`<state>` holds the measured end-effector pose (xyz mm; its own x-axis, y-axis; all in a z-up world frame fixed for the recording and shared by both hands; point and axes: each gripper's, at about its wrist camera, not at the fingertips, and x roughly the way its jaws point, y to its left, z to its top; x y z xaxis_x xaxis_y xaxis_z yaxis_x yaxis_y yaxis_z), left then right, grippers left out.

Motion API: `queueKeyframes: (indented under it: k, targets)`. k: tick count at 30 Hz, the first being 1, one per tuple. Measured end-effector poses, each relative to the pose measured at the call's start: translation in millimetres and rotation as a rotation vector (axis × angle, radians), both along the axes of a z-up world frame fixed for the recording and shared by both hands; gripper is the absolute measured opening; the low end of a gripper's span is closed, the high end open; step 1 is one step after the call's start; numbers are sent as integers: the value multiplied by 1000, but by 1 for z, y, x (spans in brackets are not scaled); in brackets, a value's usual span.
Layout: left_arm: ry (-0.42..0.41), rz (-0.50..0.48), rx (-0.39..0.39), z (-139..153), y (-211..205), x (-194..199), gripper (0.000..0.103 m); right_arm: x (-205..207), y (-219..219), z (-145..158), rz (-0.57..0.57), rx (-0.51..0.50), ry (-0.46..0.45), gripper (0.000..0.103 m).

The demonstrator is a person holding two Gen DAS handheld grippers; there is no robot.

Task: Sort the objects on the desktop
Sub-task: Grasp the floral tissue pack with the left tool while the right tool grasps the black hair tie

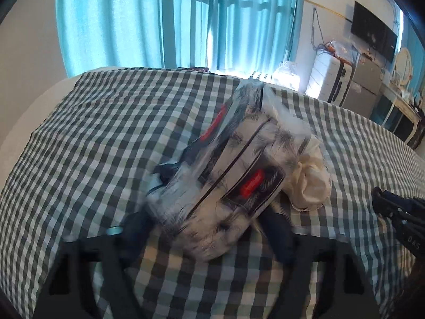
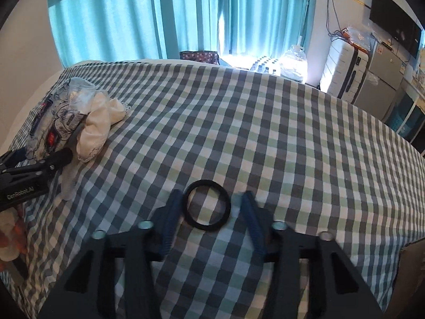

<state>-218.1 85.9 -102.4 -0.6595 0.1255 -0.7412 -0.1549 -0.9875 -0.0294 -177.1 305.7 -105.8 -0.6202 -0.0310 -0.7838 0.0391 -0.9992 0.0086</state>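
Left gripper clamped on the clear plastic-wrapped tissue pack with feather print, cream cloth touching the pack's right side. Right of the pack, on the green-and-grey checked cloth: thin black ring between the part-open right gripper fingers, ungripped.

My left gripper straddles a plastic-wrapped tissue pack on the checked surface; its fingers seem to press it. Cream cloth lies just right.
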Motion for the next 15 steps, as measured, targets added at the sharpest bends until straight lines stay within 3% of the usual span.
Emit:
queueKeyframes:
  k: [1, 4, 8, 15]
  targets:
    - [-1, 1, -1, 1, -4, 1, 60, -2, 2, 1, -4, -6, -2, 19]
    - [13, 1, -5, 11, -9, 9, 47, -4, 5, 3, -6, -34, -6, 8]
    - [41, 10, 4, 28, -16, 22, 41, -2, 4, 12, -3, -48, 10, 7]
    - [50, 37, 39, 65, -22, 50, 40, 14, 1, 46, -9, -133, 80, 7]
